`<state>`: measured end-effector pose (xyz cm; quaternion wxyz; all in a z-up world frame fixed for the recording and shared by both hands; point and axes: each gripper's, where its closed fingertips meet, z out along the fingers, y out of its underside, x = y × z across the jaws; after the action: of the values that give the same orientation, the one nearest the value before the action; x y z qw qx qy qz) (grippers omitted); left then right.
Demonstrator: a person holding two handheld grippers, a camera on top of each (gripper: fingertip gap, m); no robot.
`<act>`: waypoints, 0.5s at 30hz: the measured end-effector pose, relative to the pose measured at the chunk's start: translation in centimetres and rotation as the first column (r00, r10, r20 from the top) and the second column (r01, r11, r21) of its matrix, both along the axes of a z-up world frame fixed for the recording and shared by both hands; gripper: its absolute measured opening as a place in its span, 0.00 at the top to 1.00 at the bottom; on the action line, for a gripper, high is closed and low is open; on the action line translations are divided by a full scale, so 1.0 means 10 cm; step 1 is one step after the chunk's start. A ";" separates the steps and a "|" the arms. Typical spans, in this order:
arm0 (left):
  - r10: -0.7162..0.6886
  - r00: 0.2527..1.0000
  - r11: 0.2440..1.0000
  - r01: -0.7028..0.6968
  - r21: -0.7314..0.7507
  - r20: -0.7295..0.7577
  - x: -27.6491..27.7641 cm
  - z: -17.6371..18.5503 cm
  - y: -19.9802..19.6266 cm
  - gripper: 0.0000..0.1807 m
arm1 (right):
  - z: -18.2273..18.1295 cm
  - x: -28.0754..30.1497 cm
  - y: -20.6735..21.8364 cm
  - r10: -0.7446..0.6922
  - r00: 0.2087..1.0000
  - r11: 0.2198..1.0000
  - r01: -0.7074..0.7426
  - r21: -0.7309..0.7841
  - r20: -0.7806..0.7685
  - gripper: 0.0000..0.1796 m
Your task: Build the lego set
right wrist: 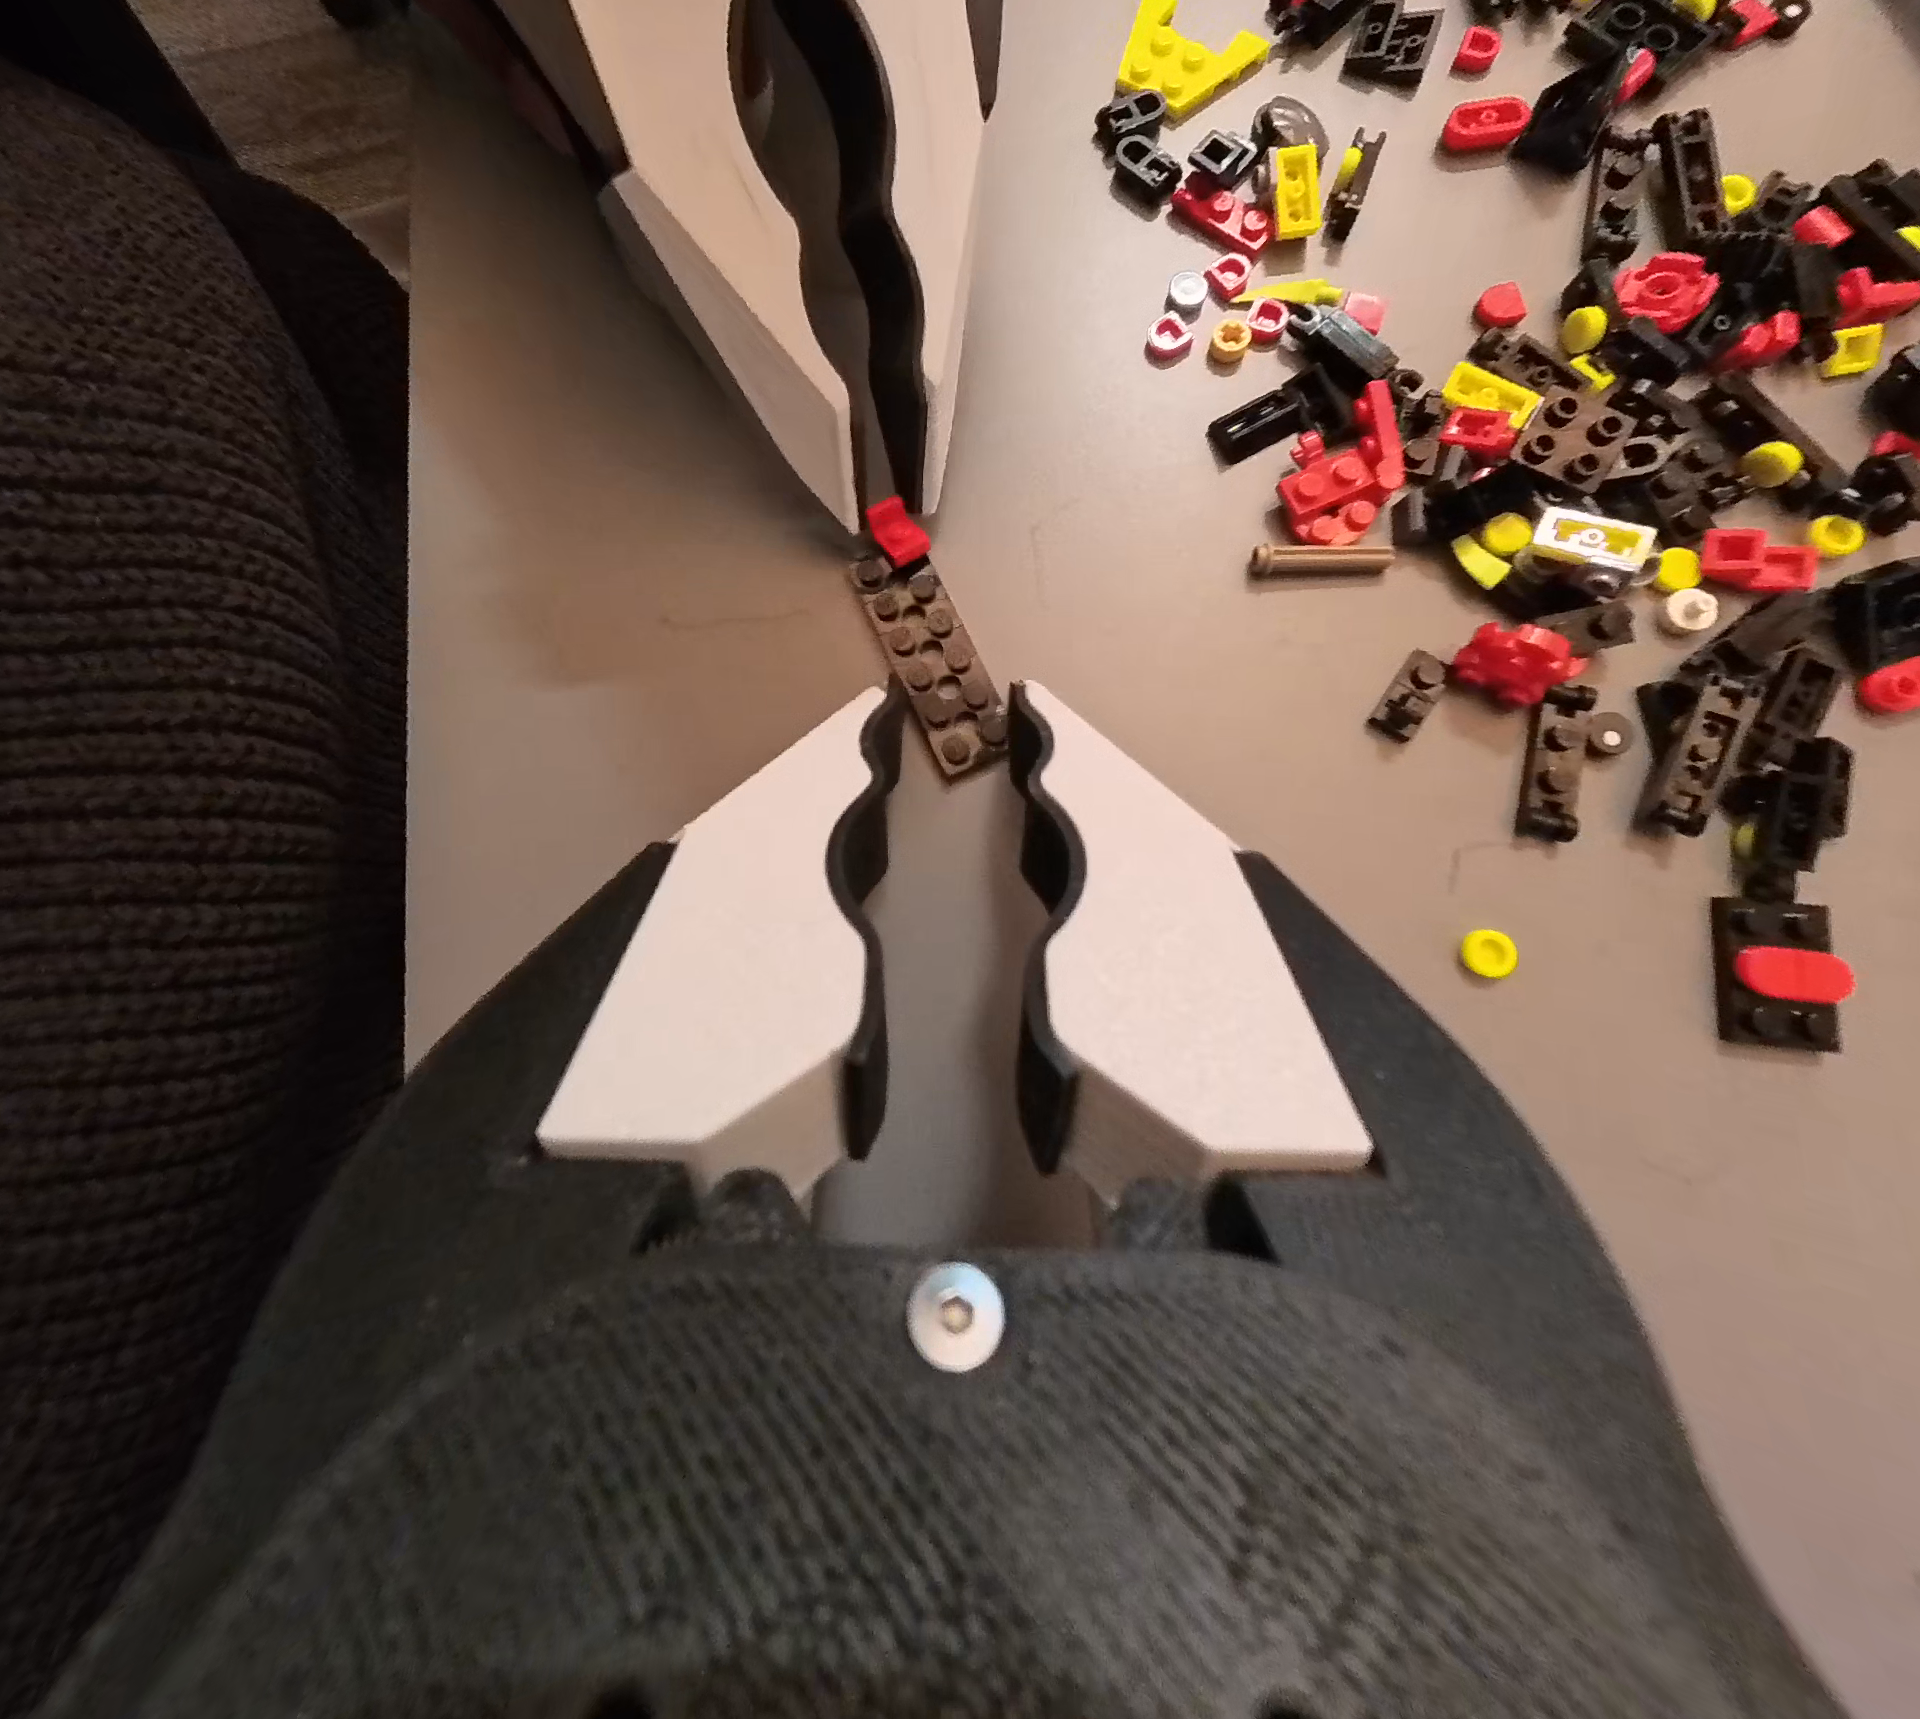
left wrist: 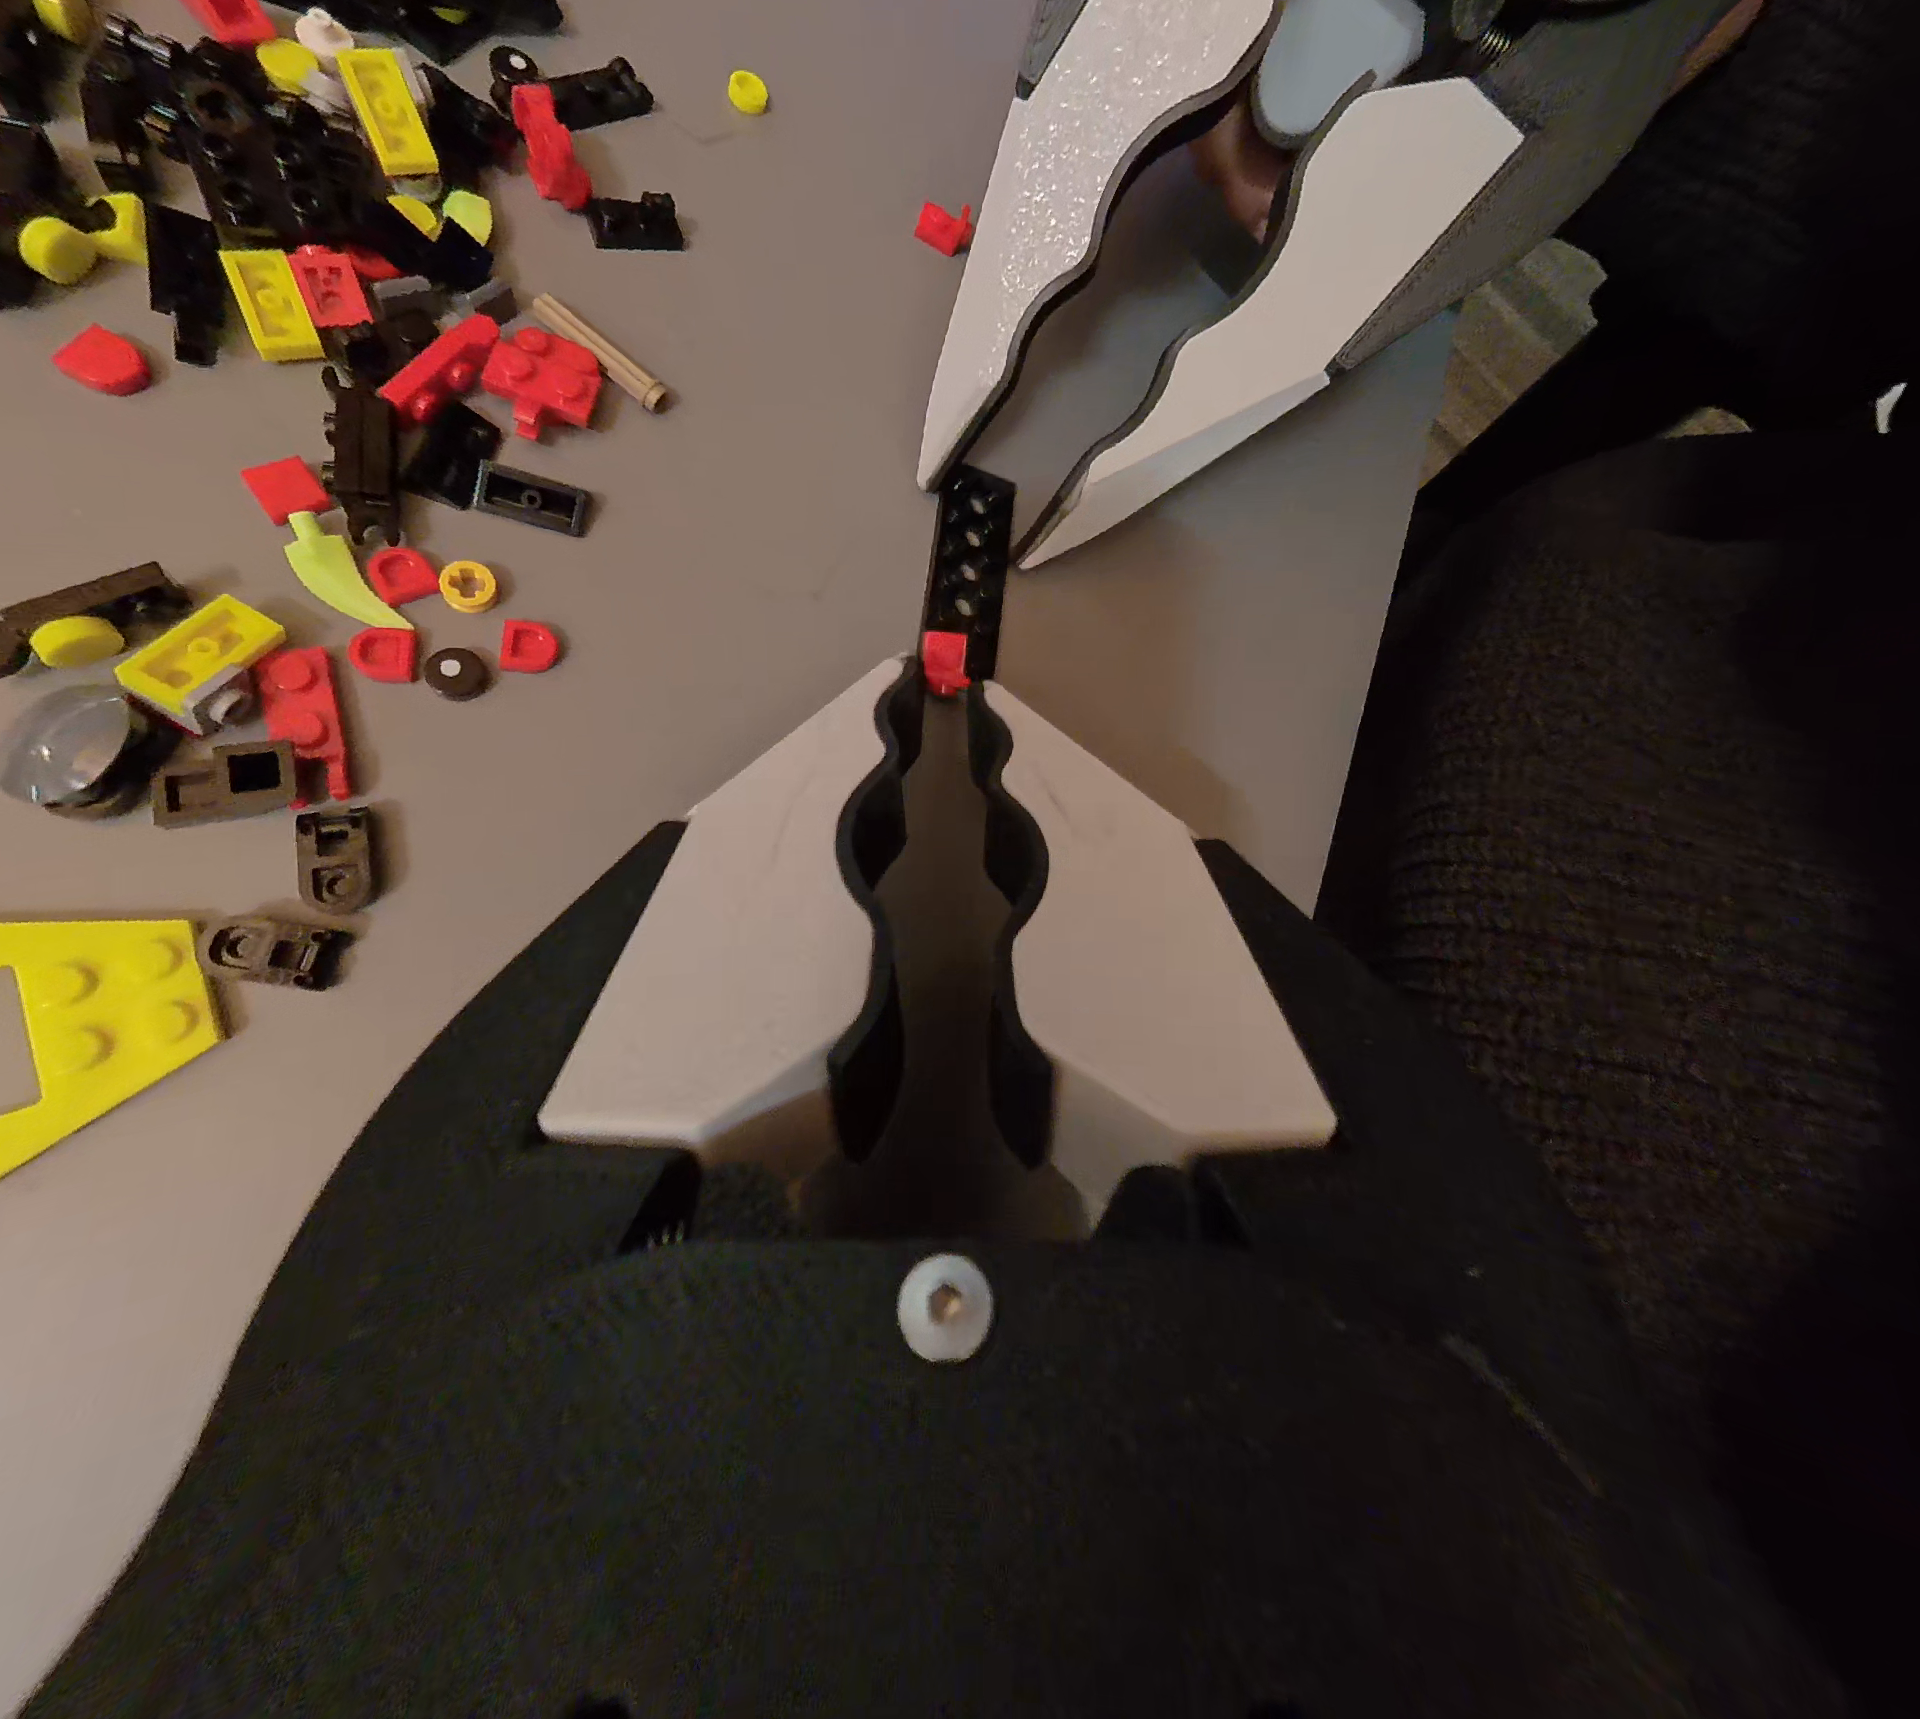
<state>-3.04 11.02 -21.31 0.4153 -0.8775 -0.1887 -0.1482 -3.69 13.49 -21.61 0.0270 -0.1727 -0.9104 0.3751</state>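
A long black plate with holes point(left wrist: 971, 557) point(right wrist: 933, 661) is held just above the grey table point(left wrist: 810, 319). My right gripper point(right wrist: 948, 719) is shut on its near end; in the left wrist view it comes in from the top point(left wrist: 977, 516). My left gripper point(left wrist: 943, 682) is shut on a small red piece point(left wrist: 945, 659). The red piece point(right wrist: 896, 531) touches the far end of the black plate, where the left gripper point(right wrist: 894, 511) reaches in from above. The two grippers face each other tip to tip.
A pile of loose black, red and yellow pieces point(left wrist: 312, 215) point(right wrist: 1610, 422) lies beside the grippers. A yellow wedge plate point(left wrist: 94, 1025), a loose red clip point(left wrist: 943, 227) and a yellow stud point(right wrist: 1488, 952) lie apart. Dark knitted cloth point(left wrist: 1610, 942) point(right wrist: 156, 630) borders the table edge. Both grippers' tips are close together, under 4 cm apart.
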 end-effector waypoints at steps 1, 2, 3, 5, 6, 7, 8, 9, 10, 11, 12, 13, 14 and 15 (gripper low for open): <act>-0.002 1.000 1.000 0.002 0.000 -0.005 0.00 0.00 0.00 0.97 | 0.00 0.00 0.00 0.000 1.000 1.000 0.000 0.000 0.001 0.90; -0.003 1.000 1.000 0.003 0.000 -0.009 0.00 0.00 0.00 0.97 | 0.00 0.00 0.00 -0.001 1.000 1.000 0.001 0.001 0.001 0.90; -0.003 1.000 1.000 0.003 0.000 -0.010 0.00 0.00 0.00 0.97 | 0.00 0.00 0.00 -0.001 1.000 1.000 0.001 0.000 0.001 0.90; -0.004 1.000 1.000 0.004 0.005 -0.014 0.00 0.01 0.00 0.97 | 0.00 0.00 0.00 -0.001 1.000 1.000 0.001 -0.002 0.005 0.89; -0.003 1.000 1.000 0.003 0.007 -0.015 0.00 0.02 0.00 0.97 | 0.00 0.01 -0.01 0.000 1.000 1.000 0.000 -0.003 0.008 0.89; -0.003 1.000 1.000 0.003 0.006 -0.013 0.00 0.01 0.00 0.97 | 0.00 0.01 -0.01 0.003 1.000 1.000 -0.003 -0.005 0.013 0.88; -0.004 1.000 1.000 0.004 0.005 -0.010 0.00 0.01 0.00 0.97 | 0.00 0.02 -0.01 0.004 1.000 1.000 -0.004 -0.007 0.019 0.87; -0.005 1.000 1.000 0.005 0.004 -0.008 0.00 0.01 0.00 0.97 | 0.01 0.02 -0.02 0.004 1.000 1.000 -0.004 -0.010 0.024 0.86; -0.005 1.000 1.000 0.005 0.004 -0.008 0.00 0.01 0.00 0.97 | 0.01 0.02 -0.02 0.002 1.000 1.000 -0.002 -0.013 0.030 0.84; -0.005 1.000 1.000 0.005 0.003 -0.008 0.00 0.01 0.00 0.97 | 0.02 0.02 -0.04 -0.001 0.999 1.000 0.002 -0.019 0.036 0.83; -0.005 1.000 1.000 0.005 0.003 -0.008 0.00 0.01 0.00 0.97 | 0.02 0.01 -0.05 -0.010 0.999 1.000 0.011 -0.026 0.041 0.83; -0.005 1.000 1.000 0.005 0.002 -0.008 0.00 0.01 0.00 0.97 | 0.03 -0.01 -0.08 -0.025 0.999 0.999 0.027 -0.036 0.048 0.83; -0.005 1.000 1.000 0.005 0.002 -0.007 0.00 0.01 0.00 0.97 | 0.05 -0.03 -0.10 -0.043 0.997 0.998 0.046 -0.049 0.058 0.83; -0.004 1.000 1.000 0.004 0.003 -0.007 0.00 0.01 0.00 0.97 | 0.07 -0.05 -0.13 -0.064 0.995 0.996 0.068 -0.064 0.072 0.83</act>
<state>-3.02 11.05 -21.25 0.4170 -0.8778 -0.1851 -0.1462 -4.21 12.24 -20.94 0.0020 -0.2164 -0.8916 0.3977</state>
